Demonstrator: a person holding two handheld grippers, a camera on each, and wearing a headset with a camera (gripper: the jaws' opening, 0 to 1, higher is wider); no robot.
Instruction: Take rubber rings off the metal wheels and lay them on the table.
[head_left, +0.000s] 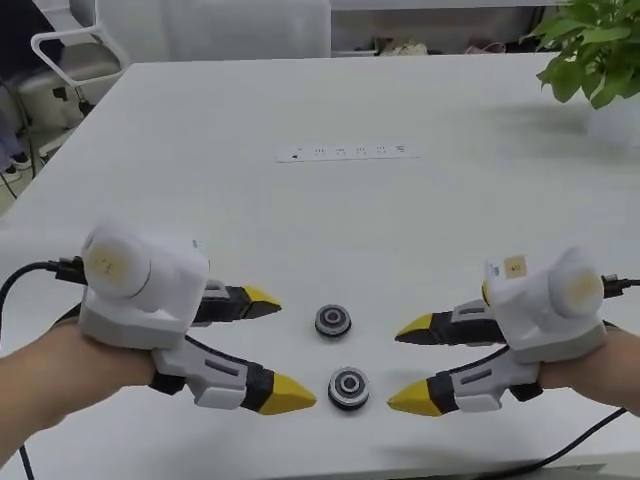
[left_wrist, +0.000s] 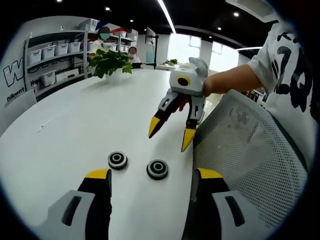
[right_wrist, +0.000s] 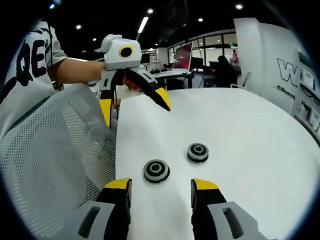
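Note:
Two small metal wheels with black rubber rings lie flat on the white table: one (head_left: 333, 320) farther from me, one (head_left: 349, 387) near the front edge. They also lie ahead of the jaws in the left gripper view (left_wrist: 118, 160), (left_wrist: 157, 169) and in the right gripper view (right_wrist: 198, 152), (right_wrist: 156, 171). My left gripper (head_left: 280, 350) stands open just left of the wheels, and my right gripper (head_left: 403, 364) stands open just right of them. Both have yellow tips and hold nothing. The two grippers face each other across the wheels.
A white power strip (head_left: 343, 152) lies flat mid-table. A potted green plant (head_left: 590, 45) stands at the back right corner. A mesh chair back (left_wrist: 245, 155) sits at the table's near edge. Cables trail from both grippers off the front edge.

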